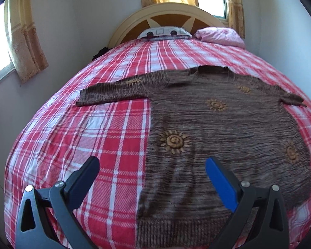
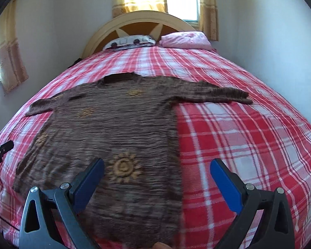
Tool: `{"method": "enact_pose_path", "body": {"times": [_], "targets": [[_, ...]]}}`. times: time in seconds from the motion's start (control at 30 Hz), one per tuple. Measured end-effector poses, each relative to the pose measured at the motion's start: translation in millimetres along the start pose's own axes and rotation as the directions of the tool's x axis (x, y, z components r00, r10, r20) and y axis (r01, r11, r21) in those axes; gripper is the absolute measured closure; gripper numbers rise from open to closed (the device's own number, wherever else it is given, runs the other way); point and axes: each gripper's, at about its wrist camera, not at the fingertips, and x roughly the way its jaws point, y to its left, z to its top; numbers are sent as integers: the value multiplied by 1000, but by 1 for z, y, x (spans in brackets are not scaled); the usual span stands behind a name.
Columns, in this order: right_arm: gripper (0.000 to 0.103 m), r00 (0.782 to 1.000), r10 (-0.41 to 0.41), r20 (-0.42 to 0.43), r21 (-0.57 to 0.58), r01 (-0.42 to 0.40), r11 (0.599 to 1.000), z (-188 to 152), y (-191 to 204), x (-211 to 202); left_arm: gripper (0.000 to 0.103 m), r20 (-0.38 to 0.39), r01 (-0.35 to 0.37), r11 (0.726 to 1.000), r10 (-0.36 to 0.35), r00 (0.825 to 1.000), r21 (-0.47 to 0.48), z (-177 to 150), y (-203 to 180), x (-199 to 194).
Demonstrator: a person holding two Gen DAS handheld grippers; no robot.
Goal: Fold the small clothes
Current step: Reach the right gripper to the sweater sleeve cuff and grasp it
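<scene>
We hold both grippers above the near end of a bed covered by a red and white plaid bedspread (image 1: 118,124). A brown knitted sweater (image 1: 228,128) with tan sun motifs lies flat on it, collar toward the headboard (image 1: 165,14), both sleeves stretched out sideways.

Our left gripper (image 1: 152,166) has its fingers (image 1: 221,178) spread wide apart with nothing between them; the sweater's left edge runs between the two fingers, so the blue-padded one hangs over the knit and the other over bare plaid.

Our right gripper (image 2: 157,167) also has its fingers (image 2: 89,180) wide apart and empty; the sweater's right edge passes between them, and one sun motif (image 2: 124,167) sits just ahead of the inner finger. Two pillows (image 2: 184,39) rest far beyond the fingers.
</scene>
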Motion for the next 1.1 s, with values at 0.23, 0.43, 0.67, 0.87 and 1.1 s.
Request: {"method": "enact_pose_path", "body": {"times": [0.23,0.43,0.67,0.87,1.1], "targets": [[3,998,-36,-53,121,42,992,21,-67,31,0,19,-40,998,40,999,45,25,-3,31],[22,994,-44,-98,190,62,980,40,-112,56,0,18,-65,995,63,998,78,42,-7,58],[40,991,-34,-129,248,65,967,64,-160,90,0,-1,-94,992,94,996,85,54,-5,91],[55,995,-25,-97,400,62,914,90,-207,115,0,-39,-105,993,108,993,60,58,1,113],[58,994,-27,-108,527,80,846,109,-243,153,0,-87,-104,993,109,990,57,51,1,130]]}}
